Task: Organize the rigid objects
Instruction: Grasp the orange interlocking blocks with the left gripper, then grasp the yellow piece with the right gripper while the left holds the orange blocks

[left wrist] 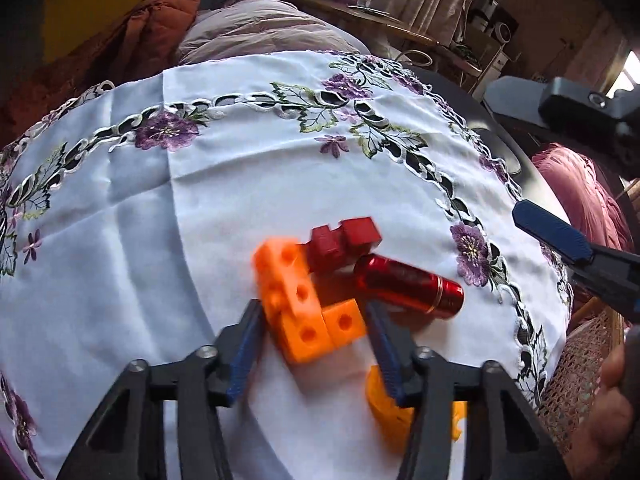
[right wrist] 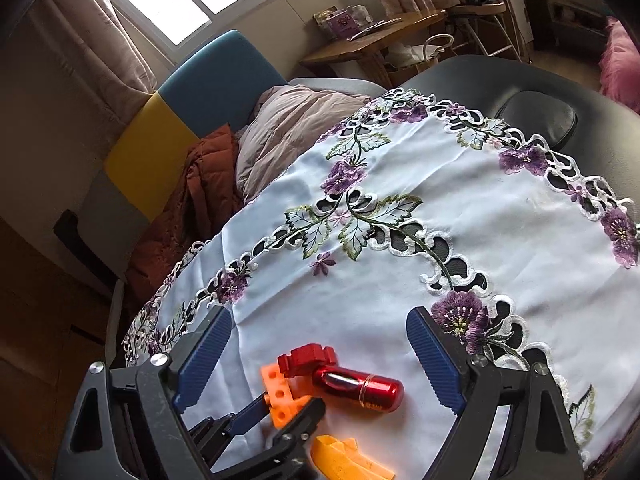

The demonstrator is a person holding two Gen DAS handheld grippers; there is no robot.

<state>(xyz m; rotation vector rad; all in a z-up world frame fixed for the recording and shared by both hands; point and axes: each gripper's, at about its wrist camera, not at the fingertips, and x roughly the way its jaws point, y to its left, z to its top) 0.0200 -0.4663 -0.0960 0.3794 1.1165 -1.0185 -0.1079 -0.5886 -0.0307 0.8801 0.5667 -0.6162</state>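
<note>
A: What does the left gripper [left wrist: 316, 330] have?

B: Its blue ribbed fingers [left wrist: 246, 350] sit on either side of the orange plastic block piece with round holes [left wrist: 298, 300], an L-shaped run of cubes. The fingers are narrowed to the piece's width and look to be touching both sides of it. The piece is blurred at its far end. From the right wrist view the same gripper [right wrist: 286, 410] shows low in the frame, closed around the orange piece [right wrist: 280, 398].

A: And the right gripper?

B: The right gripper [right wrist: 320, 352] is spread wide with nothing between its fingers [right wrist: 434, 364]. It hangs above the cluster of objects. In the left wrist view one of its blue fingers [left wrist: 552, 236] comes in from the right edge, well apart from the blocks.

A: Where are the other things?

B: All on the white cloth with embroidered purple flowers [left wrist: 200, 200] that covers the counter. A dark red block piece [left wrist: 344, 242] lies just beyond the orange one, touching it. A shiny red metal cylinder with a gold ring [left wrist: 408, 286] lies on its side just right of both. A yellow-orange flat plastic piece [right wrist: 344, 460] lies nearest the cameras, partly hidden behind the left gripper's finger.
</note>
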